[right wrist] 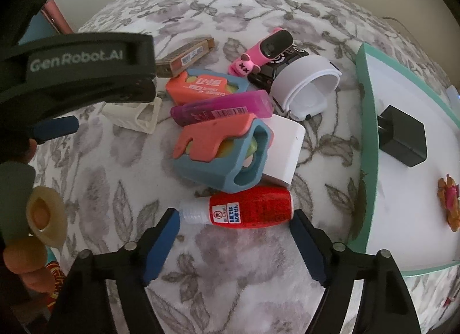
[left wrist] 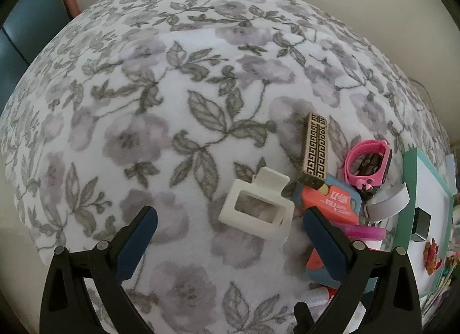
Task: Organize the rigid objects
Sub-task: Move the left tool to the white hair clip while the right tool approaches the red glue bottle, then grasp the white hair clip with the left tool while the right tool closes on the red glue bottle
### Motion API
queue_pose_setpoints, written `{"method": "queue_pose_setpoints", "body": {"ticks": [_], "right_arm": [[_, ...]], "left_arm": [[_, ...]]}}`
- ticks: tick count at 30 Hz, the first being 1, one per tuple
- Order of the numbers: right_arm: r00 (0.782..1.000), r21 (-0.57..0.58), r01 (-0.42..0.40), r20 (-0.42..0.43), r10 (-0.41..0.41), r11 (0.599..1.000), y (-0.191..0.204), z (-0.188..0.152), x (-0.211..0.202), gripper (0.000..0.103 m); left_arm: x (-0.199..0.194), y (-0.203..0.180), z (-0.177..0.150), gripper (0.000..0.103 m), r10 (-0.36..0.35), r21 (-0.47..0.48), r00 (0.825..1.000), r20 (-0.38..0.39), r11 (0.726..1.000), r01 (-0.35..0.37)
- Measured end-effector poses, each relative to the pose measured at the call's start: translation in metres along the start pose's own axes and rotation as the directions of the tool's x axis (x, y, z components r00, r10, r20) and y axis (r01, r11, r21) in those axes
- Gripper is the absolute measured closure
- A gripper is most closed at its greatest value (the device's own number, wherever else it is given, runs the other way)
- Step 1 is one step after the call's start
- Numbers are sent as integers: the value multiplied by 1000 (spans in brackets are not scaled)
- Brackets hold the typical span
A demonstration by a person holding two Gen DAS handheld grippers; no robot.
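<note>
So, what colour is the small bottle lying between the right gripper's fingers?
Glittery red bottle with a clear cap; best seen in the right wrist view.

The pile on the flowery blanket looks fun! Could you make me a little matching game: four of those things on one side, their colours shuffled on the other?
Things:
1. hair claw clip
2. glitter bottle
3. charger block
4. watch with bear charm

Colours:
A. black
B. pink
C. cream
D. red

Pairs: 1-C, 2-D, 3-A, 4-B
</note>
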State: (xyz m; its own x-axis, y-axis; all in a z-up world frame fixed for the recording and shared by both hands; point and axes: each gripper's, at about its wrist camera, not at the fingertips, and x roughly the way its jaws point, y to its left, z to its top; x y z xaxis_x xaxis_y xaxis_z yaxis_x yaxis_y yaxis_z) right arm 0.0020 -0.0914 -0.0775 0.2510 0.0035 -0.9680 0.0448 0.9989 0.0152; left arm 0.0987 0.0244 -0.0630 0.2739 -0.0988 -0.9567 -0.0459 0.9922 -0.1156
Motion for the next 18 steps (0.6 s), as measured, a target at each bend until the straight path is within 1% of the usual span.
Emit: {"method": "queue_pose_setpoints", "body": {"ticks": [6, 9, 10, 15, 17, 18], "right_arm": [[1000, 29, -10, -12, 10, 1000, -12, 1, -6, 23], [1000, 50, -18, -18, 19, 999, -19, 1, -7, 23], [1000, 57, -22, -20, 23, 998, -21, 1, -8, 23], [999, 65, -29, -24, 31, 997, -23, 1, -6, 23], [999, 64, -32, -26, 33, 997, -30, 4, -1, 23], [999, 65, -33, -27, 34, 997, -32, 5, 0, 23]], "left_arm": [[9, -11, 1, 2, 23, 46, 999, 34, 999, -24], [17, -13, 1, 2, 23, 63, 999, 34, 998, -25], [17, -11, 0, 2, 17, 61, 999, 42, 998, -20], [23, -8, -2, 2, 4, 51, 1000, 28, 999, -5], [24, -7, -3, 2, 0, 42, 1000, 27, 999, -2], [25, -5, -3, 5, 1, 39, 1000, 28, 999, -2]]}}
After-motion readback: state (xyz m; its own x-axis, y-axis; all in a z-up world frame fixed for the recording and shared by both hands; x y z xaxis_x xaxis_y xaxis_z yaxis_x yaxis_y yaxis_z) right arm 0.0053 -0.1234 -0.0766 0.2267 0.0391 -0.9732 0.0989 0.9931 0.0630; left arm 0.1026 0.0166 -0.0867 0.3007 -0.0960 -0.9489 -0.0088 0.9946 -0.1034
